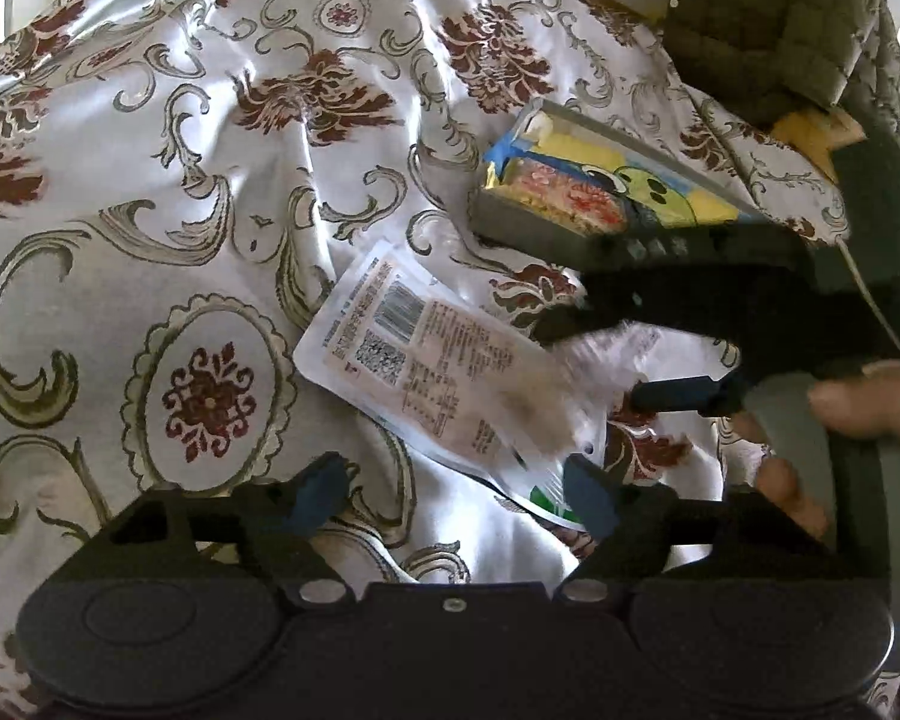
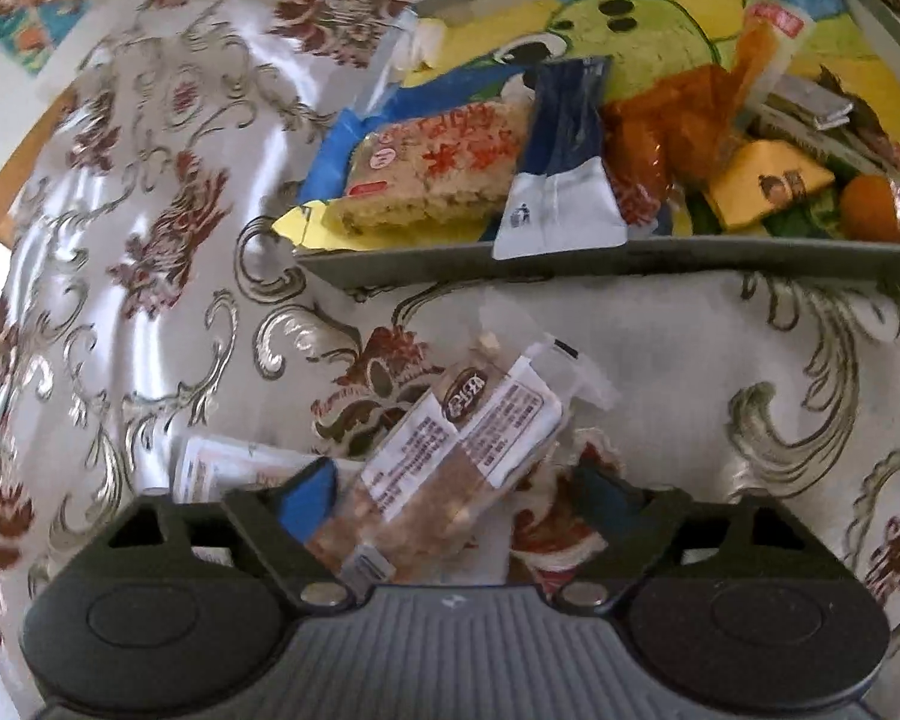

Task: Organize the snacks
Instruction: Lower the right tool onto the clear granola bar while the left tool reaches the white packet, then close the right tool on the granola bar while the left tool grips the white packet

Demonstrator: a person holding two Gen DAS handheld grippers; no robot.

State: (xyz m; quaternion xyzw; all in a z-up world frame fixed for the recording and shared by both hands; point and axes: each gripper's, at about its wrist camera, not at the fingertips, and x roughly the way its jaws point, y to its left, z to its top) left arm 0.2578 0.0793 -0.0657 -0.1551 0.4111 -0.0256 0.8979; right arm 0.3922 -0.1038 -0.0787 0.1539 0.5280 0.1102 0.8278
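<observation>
A grey cardboard tray (image 2: 600,267) with a cartoon-print floor holds several snacks: a rice cracker bar (image 2: 432,171), a blue-white sachet, orange packets. It also shows in the left wrist view (image 1: 528,228). My right gripper (image 2: 456,498) is open; a clear-wrapped nut bar (image 2: 456,456) lies between its fingers on the cloth, below the tray. My left gripper (image 1: 456,492) is open above a white flat pouch (image 1: 426,360) lying label-up. The right gripper's body (image 1: 750,312) crosses the left view, with a blurred wrapper at its tip.
A silver tablecloth (image 1: 180,210) with maroon and olive patterns covers the table, creased. An olive quilted jacket (image 1: 780,18) sits at the far right. A wooden chair frame shows at the left edge. A second white pouch (image 2: 234,468) lies left of the right gripper.
</observation>
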